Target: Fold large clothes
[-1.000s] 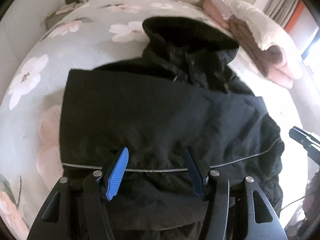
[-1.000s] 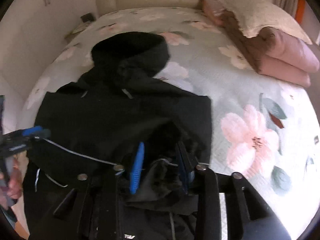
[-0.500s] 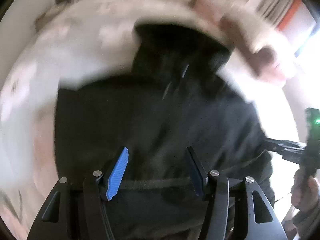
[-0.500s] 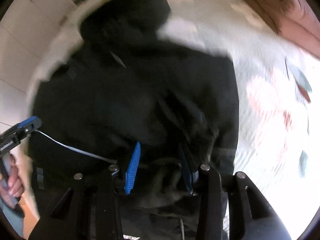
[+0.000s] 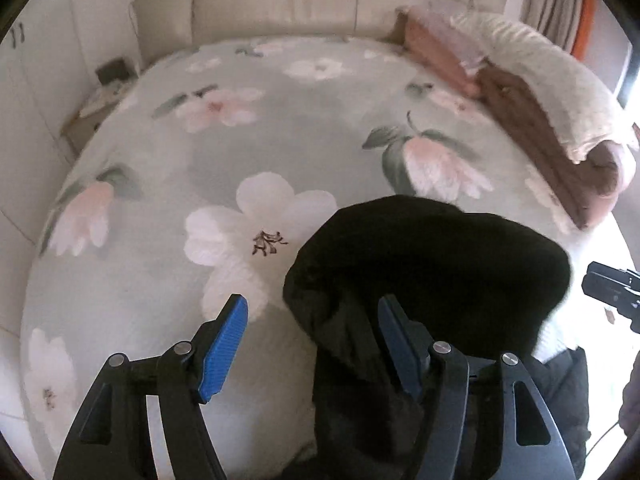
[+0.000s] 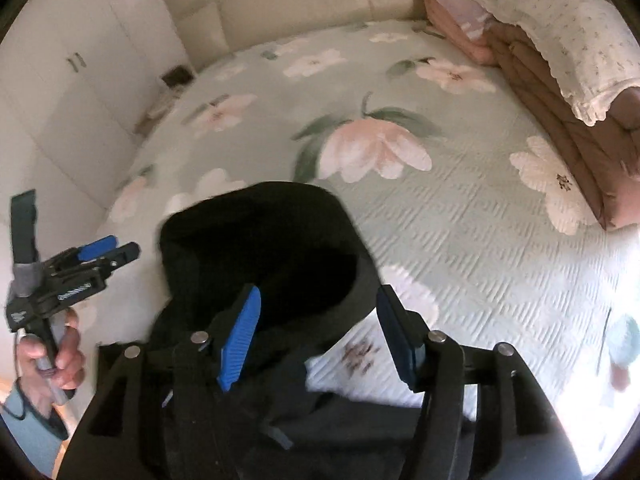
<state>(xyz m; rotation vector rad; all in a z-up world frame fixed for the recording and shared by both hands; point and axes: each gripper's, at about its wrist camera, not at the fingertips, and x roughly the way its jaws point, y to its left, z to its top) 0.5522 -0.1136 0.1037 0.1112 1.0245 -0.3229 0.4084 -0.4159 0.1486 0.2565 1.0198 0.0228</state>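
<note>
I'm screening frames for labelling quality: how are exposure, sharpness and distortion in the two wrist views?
Left wrist view: strong fisheye curvature, blown-out glare at the right edge, black jacket a near-featureless dark mass. Right wrist view: same curvature, overexposed lower right, floral bedspread slightly smeared, left gripper reasonably sharp.

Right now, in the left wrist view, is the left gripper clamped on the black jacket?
No, the left gripper is open, its blue pad over bare bedspread and the jacket only beside the other finger.
</note>
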